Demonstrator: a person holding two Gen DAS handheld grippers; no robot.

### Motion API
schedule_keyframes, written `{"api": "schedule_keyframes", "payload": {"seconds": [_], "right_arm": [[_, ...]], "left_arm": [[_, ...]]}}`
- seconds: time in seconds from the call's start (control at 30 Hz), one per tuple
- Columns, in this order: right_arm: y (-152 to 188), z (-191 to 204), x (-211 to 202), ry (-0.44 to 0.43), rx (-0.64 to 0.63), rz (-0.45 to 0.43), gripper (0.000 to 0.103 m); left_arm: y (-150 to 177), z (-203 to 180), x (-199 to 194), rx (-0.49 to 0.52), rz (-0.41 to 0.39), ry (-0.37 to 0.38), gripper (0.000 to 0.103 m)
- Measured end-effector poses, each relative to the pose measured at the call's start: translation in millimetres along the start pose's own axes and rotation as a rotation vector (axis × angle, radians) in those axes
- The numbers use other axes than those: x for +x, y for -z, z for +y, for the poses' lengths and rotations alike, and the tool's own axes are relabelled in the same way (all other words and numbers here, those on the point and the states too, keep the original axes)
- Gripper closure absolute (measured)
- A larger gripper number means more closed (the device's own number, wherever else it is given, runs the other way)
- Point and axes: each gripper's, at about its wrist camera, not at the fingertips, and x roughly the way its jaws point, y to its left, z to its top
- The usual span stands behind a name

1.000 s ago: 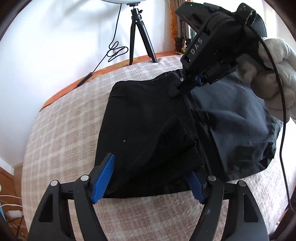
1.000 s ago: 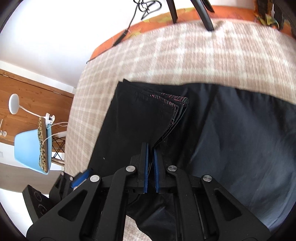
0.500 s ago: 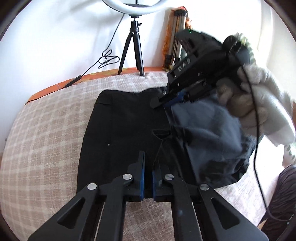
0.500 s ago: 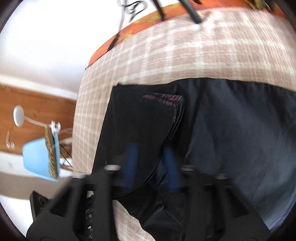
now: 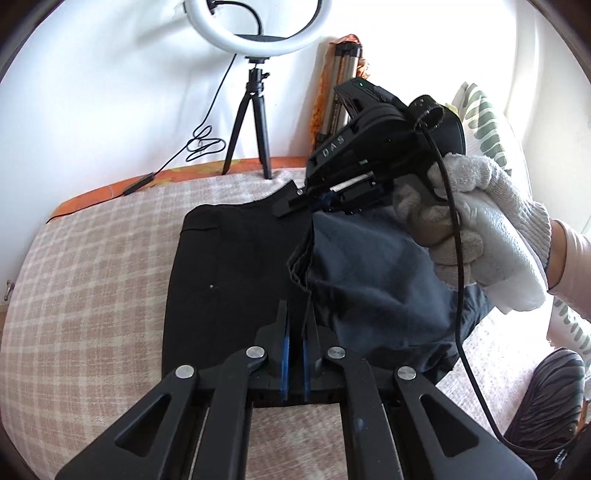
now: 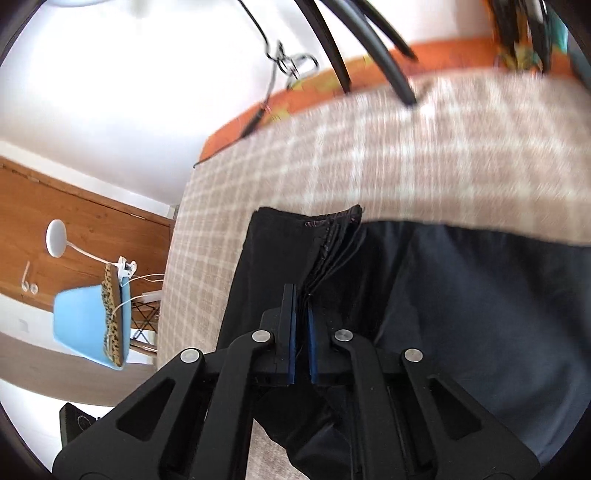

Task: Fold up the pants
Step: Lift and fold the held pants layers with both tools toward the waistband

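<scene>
While both grippers are pinched on the black pants [image 5: 236, 280], each view adds something the other lacks. Left gripper [image 5: 294, 325]: jaws nearly together, a raised fold edge of the fabric caught between the blue pads [image 5: 283, 354] at the near edge of the garment. Right gripper [image 6: 301, 314]: same narrow stance, clamped on a stack of folded layers near the far edge.

Pants lie on the checked beige blanket [image 5: 92, 295], left part flat and black, right part a lifted greyer panel draping toward the right.

Left view only: the right gripper's body [image 5: 369, 147] from outside, marked "DAS", held by a white-gloved hand [image 5: 480, 236] with a cable [image 5: 458, 295] running down; fingertips at the pants' far edge. Also a ring light [image 5: 258, 26] on a tripod [image 5: 251, 122] against the wall, and a leaf-print pillow [image 5: 487, 125] at right.

Right view only: the layered edges of the fold fanning out ahead of the pads, with a reddish stitched hem [image 6: 332, 218]; blue chair [image 6: 88, 325] and wooden wall panel [image 6: 74, 218] off to the left. Far background is motion-blurred there.
</scene>
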Motion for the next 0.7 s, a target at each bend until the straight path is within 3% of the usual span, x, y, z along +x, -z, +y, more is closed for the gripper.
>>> {"api": "schedule_keyframes", "payload": {"seconds": [0.33, 0.7], "right_arm": [[-2.7, -5.1, -65.2, 0.092, -0.102, -0.065, 0.097], [13.3, -62.5, -134.3, 0.183, -0.103, -0.116, 0.097]], "left_arm": [[-22.9, -66.7, 5.7, 0.072, -0.045, 0.094, 0.101], [-39.9, -140.5, 29.0, 0.125, -0.04, 0.206, 0.101]]}}
